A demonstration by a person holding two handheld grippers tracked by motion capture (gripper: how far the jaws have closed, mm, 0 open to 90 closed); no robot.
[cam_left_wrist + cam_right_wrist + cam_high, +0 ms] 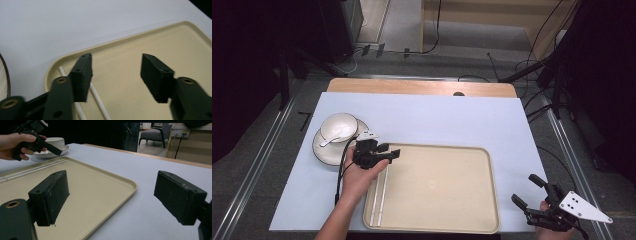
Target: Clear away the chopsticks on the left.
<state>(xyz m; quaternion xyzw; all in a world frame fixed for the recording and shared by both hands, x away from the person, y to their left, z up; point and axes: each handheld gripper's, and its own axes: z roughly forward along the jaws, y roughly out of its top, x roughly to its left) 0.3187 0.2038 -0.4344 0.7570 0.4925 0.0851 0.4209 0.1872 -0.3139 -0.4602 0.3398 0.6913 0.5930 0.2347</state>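
Chopsticks (379, 196) lie side by side along the tray's (492, 200) left edge, released; the left gripper (388, 154) hangs above them with jaws apart and empty. I judge a careless sweep could roll them off. Far left, a bowl (339, 125) on a plate (323, 152) holds a spoon (332, 141). The right gripper (527, 191), open, waits near right.

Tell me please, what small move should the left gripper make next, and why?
Probably it should swing back toward the bowl on the plate. The left gripper is open with nothing between its jaws, and the two white chopsticks already lie on the tray at its left edge. The bowl, with a spoon in it, sits on the table beside the tray.
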